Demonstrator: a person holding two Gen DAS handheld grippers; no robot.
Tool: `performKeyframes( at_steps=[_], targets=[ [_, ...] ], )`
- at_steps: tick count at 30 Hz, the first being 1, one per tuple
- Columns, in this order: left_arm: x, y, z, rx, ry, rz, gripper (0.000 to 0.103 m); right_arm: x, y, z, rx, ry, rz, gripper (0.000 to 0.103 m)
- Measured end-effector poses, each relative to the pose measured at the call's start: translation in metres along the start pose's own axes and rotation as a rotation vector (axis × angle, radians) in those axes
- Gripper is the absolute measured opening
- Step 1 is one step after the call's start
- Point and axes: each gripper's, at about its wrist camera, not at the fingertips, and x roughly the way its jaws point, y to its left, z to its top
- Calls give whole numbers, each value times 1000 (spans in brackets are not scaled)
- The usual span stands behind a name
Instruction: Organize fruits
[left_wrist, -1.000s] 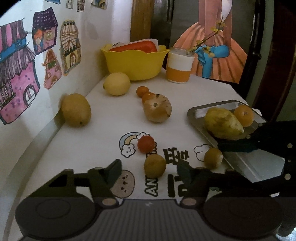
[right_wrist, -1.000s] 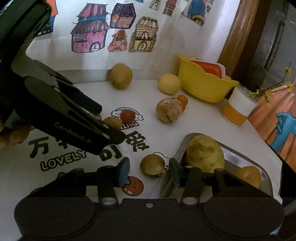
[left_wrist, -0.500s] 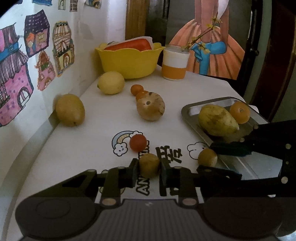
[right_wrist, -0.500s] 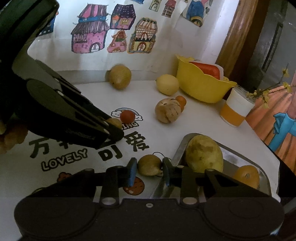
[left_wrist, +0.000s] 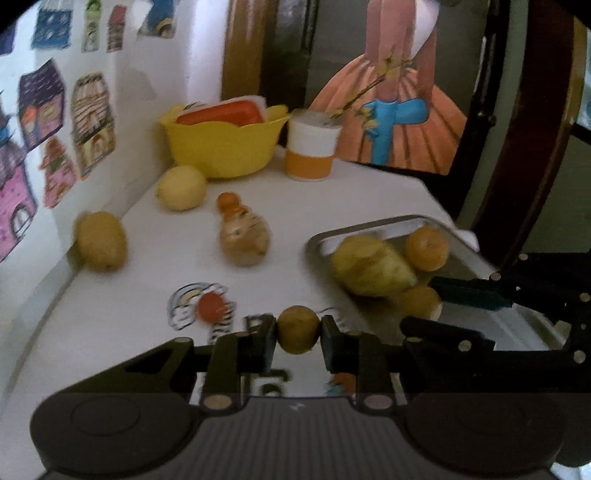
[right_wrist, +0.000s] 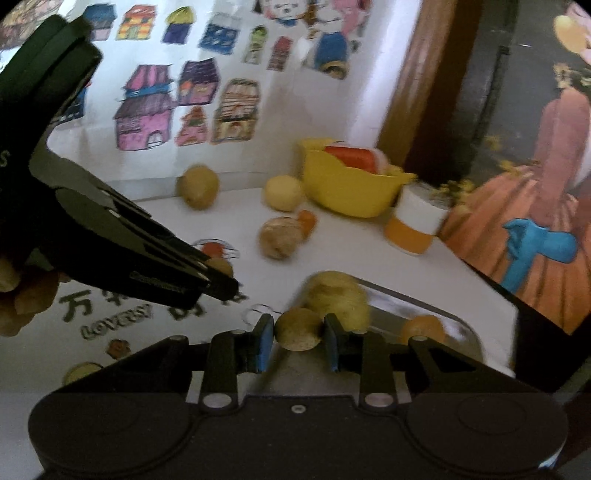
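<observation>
Worktop (left_wrist: 110, 314) clutter: yellow bowl (left_wrist: 221, 151), cup (left_wrist: 310, 155), loose fruit. Metal tray (right_wrist: 461, 332) carries large yellow fruit (left_wrist: 369, 269), orange (left_wrist: 426, 247). Left gripper (left_wrist: 298, 334) clamps small brown fruit (left_wrist: 298, 328) above worktop. Right gripper (right_wrist: 298, 341) clamps second brown fruit (right_wrist: 297, 328) at tray edge.

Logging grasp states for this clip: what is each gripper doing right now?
Left gripper: shut on a small brownish-yellow fruit.
Right gripper: shut on another small brownish-yellow fruit, by the metal tray.
</observation>
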Motion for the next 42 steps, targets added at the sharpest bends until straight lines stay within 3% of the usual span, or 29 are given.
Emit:
performKeyframes(
  at_steps=[8, 13, 32, 34, 38, 42],
  targets=[
    [13, -39, 6, -11, -14, -72, 28, -3, -46, -23, 77, 18, -88, 31],
    [29, -57, 6, 6, 17, -92, 28, 6, -66, -35, 135, 27, -93, 31],
    [53, -64, 5, 15, 92, -88, 28, 26, -69, -42, 142, 98, -52, 31],
    [53, -62, 5, 5, 96, -97, 28, 25, -70, -42, 144, 93, -63, 33],
    [47, -59, 7, -18, 95, -108, 30, 13, -72, -37, 164, 65, -104, 49],
    [33, -58, 10, -25, 67, -104, 43, -9, -74, -31, 166, 22, -153, 66]
  ],
)
